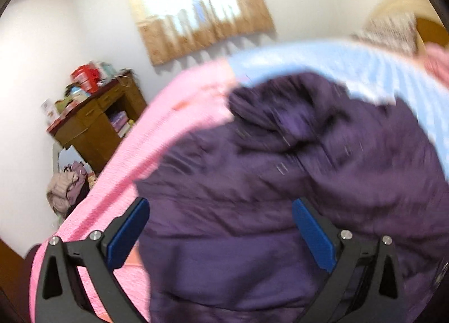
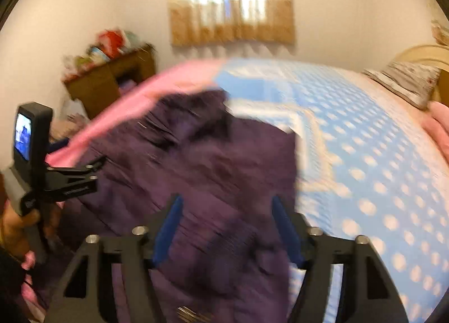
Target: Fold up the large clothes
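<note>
One purple coat (image 1: 280, 210) lies bunched on the bed (image 2: 364, 168), at its near left part, half on the pink sheet (image 1: 179, 104) and half on the blue dotted cover (image 2: 378, 154); folds and lumps all over, no clean fold visible, so judged early, most of the folding left. Left gripper (image 1: 220, 233): jaws spread wide above the cloth, nothing pinched. Right gripper (image 2: 224, 230): jaws apart, cloth below, not clamped. Count: one coat, two grippers, one bed, one pillow (image 2: 407, 84) far right, one wooden desk (image 1: 95, 123) far left, one curtained window (image 2: 233, 0). Frames blurred
</note>
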